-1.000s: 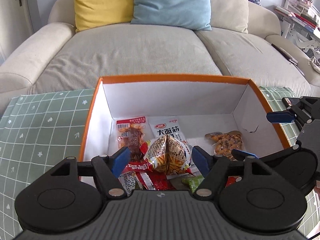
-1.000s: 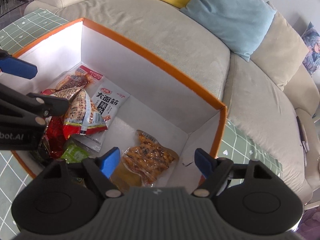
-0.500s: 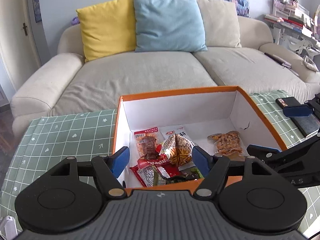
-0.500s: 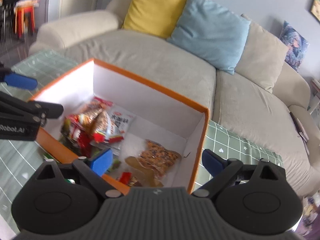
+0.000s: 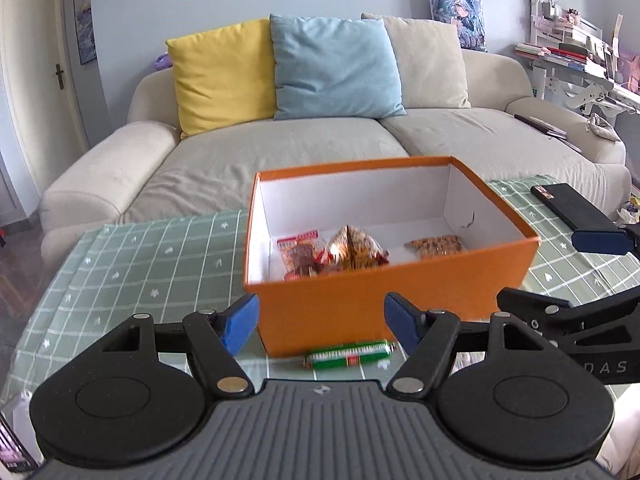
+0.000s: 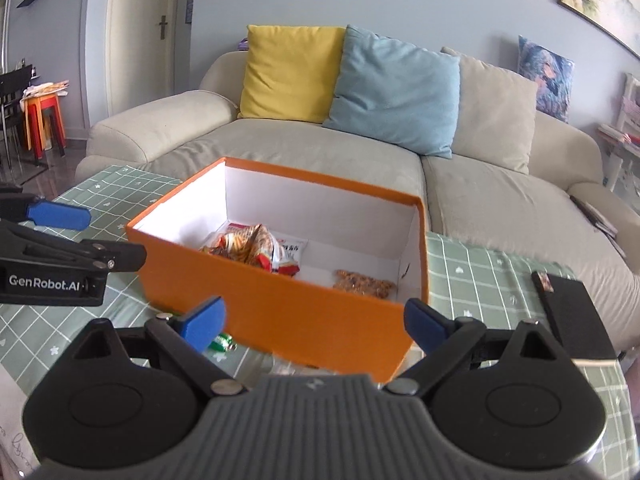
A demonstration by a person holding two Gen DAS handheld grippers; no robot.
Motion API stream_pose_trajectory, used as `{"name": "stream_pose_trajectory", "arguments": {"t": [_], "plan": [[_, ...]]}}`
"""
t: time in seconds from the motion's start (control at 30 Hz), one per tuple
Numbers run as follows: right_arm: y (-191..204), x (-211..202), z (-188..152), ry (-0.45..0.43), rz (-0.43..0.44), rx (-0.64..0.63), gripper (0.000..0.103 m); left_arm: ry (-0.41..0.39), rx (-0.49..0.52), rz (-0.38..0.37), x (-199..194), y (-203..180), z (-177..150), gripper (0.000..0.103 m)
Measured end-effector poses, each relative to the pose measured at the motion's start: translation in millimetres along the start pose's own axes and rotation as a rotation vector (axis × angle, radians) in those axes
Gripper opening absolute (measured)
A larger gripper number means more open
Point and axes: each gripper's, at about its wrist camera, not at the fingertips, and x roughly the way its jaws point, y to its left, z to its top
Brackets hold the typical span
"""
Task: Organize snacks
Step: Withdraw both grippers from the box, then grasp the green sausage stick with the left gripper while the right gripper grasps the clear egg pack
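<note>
Both grippers had pulled back from over the box [image 5: 392,300], level and spread with nothing held: left gripper [image 5: 322,324], right gripper [image 6: 312,324]. Snacks [image 5: 352,254] lay inside. Only the left view showed the whole green packet [image 5: 347,356] on the surface at 6 o'clock; only the right showed "GenRobot.AI".

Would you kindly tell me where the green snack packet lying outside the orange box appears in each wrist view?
Left wrist: green snack packet lies low centre, before the orange box.
Right wrist: only its end shows, lower left, beside the gripper's left finger.
Shared landmark: the box's near wall.
</note>
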Motion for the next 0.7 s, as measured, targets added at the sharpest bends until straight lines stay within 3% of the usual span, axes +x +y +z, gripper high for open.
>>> {"name": "stream_pose_trajectory", "arguments": {"t": [0.27, 0.7], "plan": [[11, -15, -39, 0.004, -0.093, 0.033, 0.093, 0.064, -0.054, -0.029, 2, 7, -44, 0.084], [19, 12, -83, 0.151, -0.072, 0.064, 0.092, 0.171, -0.132, -0.124, 21, 15, -86, 0.077]]}}
